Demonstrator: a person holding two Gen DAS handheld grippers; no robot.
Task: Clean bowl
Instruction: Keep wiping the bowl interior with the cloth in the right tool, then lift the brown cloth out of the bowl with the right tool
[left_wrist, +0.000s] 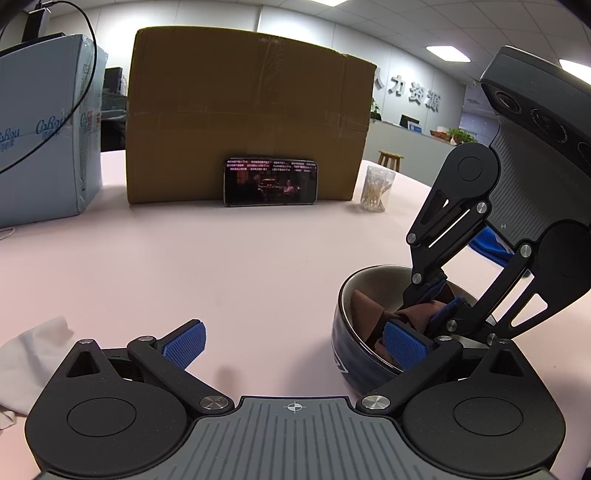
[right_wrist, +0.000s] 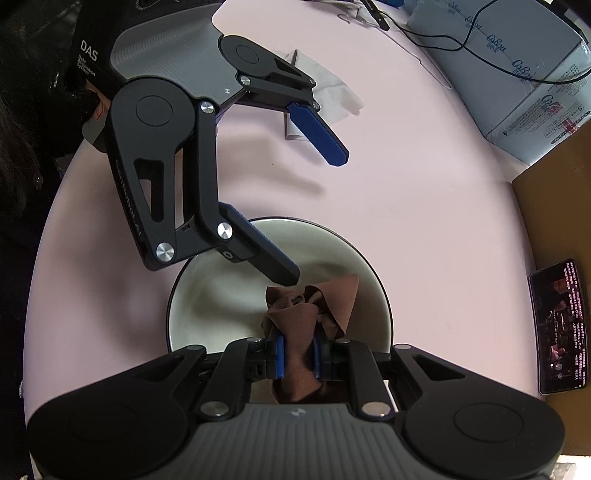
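Note:
A bowl (right_wrist: 207, 295), dark blue outside and pale inside, stands on the pink table; it also shows in the left wrist view (left_wrist: 347, 332). My right gripper (right_wrist: 298, 356) is shut on a crumpled brown cloth (right_wrist: 314, 302) and holds it down inside the bowl. The cloth (left_wrist: 364, 306) and my right gripper (left_wrist: 441, 299) show from the side in the left wrist view. My left gripper (left_wrist: 293, 347) is wide open. Its right finger (left_wrist: 404, 347) reaches over the bowl's rim into the bowl, and its left finger (left_wrist: 184, 341) hangs over bare table. In the right wrist view my left gripper (right_wrist: 314, 206) straddles the bowl's far rim.
A big cardboard box (left_wrist: 243, 110) stands at the back with a phone (left_wrist: 270, 182) leaning on it. A blue-white package (left_wrist: 40, 140) is at the left, a cotton-swab jar (left_wrist: 377, 188) at the right. A white tissue (left_wrist: 33, 354) lies near my left gripper.

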